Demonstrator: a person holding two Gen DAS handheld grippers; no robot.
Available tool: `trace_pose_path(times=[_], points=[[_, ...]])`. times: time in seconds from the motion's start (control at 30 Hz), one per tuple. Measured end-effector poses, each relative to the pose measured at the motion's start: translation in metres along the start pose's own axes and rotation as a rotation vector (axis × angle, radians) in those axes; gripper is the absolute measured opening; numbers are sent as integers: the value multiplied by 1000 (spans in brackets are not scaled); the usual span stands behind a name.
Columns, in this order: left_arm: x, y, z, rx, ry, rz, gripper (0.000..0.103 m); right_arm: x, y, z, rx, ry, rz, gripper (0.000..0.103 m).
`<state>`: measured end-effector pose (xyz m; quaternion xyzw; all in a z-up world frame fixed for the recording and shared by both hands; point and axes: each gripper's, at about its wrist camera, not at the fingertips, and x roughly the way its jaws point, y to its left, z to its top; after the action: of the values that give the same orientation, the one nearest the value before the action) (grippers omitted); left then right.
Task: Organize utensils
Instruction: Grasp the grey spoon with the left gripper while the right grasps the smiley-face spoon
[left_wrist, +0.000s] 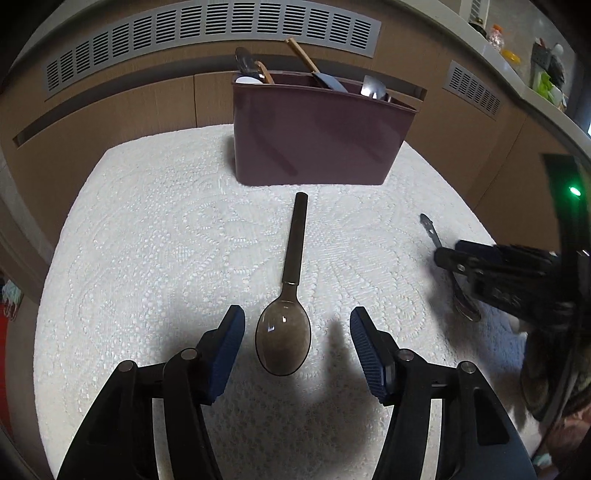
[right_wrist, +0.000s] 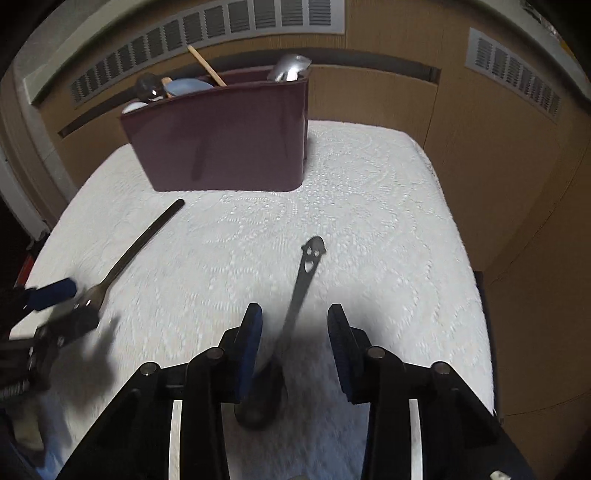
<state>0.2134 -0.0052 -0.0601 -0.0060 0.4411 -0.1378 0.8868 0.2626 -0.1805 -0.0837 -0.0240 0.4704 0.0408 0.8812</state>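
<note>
- Dark spoon (left_wrist: 284, 295) lay flat on the white lace cloth (left_wrist: 147, 240) over the counter, bowl toward the left tongs (left_wrist: 297, 334), handle pointing at the maroon caddy (left_wrist: 314, 136).
- Left tongs stood apart, pads either side of the bowl, not touching it.
- Looked light, stiff, glossy, so likely slippery; bowl too rounded for a good grip. Better hold: the flat handle, across its width.
- Second spoon (right_wrist: 295, 306), steel with a cut-out handle end, lay between the right tongs (right_wrist: 295, 328); those were apart too, no contact seen.
- Thin, flat on textured cloth: pads would need to get low to catch the edges.
- Caddy already held several utensils.
</note>
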Motion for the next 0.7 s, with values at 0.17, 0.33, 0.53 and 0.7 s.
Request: trace_pose_path(times=[0.17, 0.33, 0.53, 0.7], points=[[2, 4, 10, 6, 12, -5, 60, 8, 10, 7, -28, 14, -20, 9], [7, 2, 21, 21, 21, -1, 60, -5, 11, 2, -48, -29, 5, 8], [14, -7, 27, 60, 41, -1, 60, -18, -7, 1, -13, -67, 40, 8], [25, -10, 52, 100, 100, -95, 51, -19, -21, -4, 17, -80, 70, 8]])
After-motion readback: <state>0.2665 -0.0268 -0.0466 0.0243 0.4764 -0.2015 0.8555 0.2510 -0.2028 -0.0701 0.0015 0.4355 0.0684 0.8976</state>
